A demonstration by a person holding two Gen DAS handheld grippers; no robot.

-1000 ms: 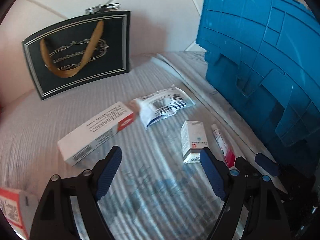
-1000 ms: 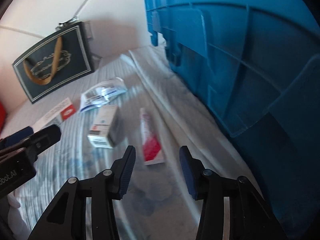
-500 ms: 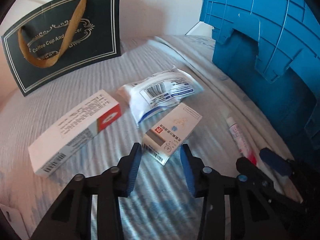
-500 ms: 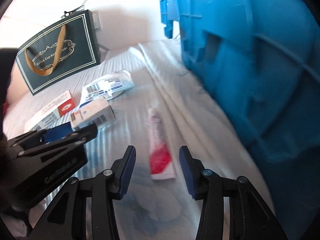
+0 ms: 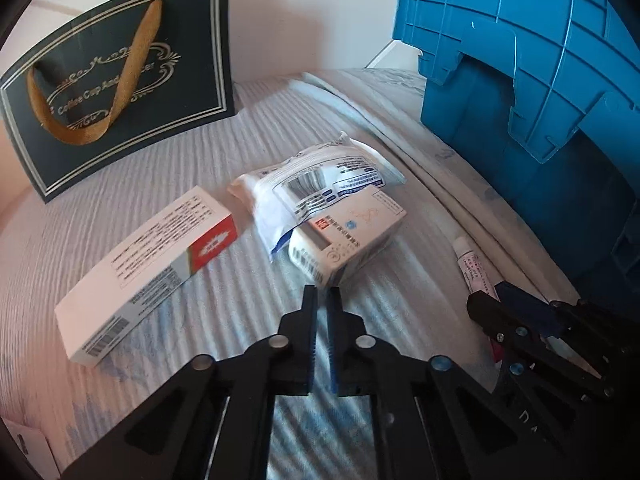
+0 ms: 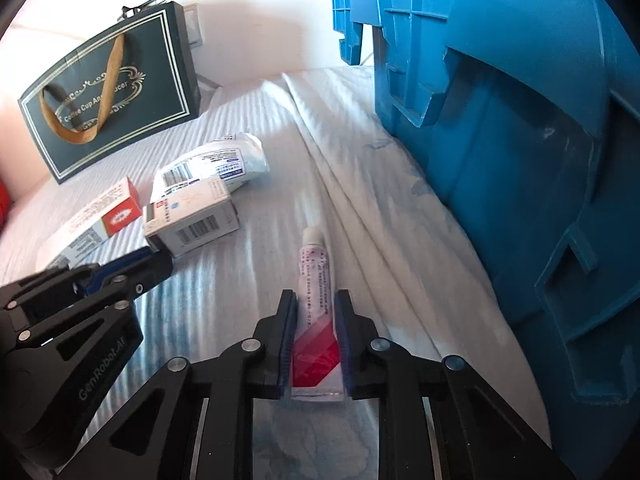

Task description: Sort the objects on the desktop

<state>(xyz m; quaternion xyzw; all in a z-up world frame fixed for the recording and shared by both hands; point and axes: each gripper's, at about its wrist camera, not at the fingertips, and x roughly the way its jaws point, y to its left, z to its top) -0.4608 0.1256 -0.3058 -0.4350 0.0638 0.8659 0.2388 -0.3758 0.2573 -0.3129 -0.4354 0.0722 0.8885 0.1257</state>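
A white and red ointment tube (image 6: 315, 308) lies on the striped cloth, and my right gripper (image 6: 315, 303) is shut on its lower half. The tube's cap end shows in the left wrist view (image 5: 472, 266). My left gripper (image 5: 322, 295) is shut and empty, its tips just short of a small white medicine box (image 5: 348, 236) that rests against a white foil pouch (image 5: 316, 184). A long white box with a red end (image 5: 148, 272) lies to the left. The small box (image 6: 192, 220), pouch (image 6: 216, 164) and long box (image 6: 104, 216) also show in the right wrist view.
A big blue plastic crate (image 5: 540, 80) stands at the right, close to the tube (image 6: 520, 140). A dark paper gift bag with a gold ribbon handle (image 5: 116, 80) stands at the back left. The right gripper's body (image 5: 560, 344) sits at the lower right of the left view.
My left gripper has closed from wide open to shut and moved up to the small box. My right gripper has moved forward and closed on the ointment tube.
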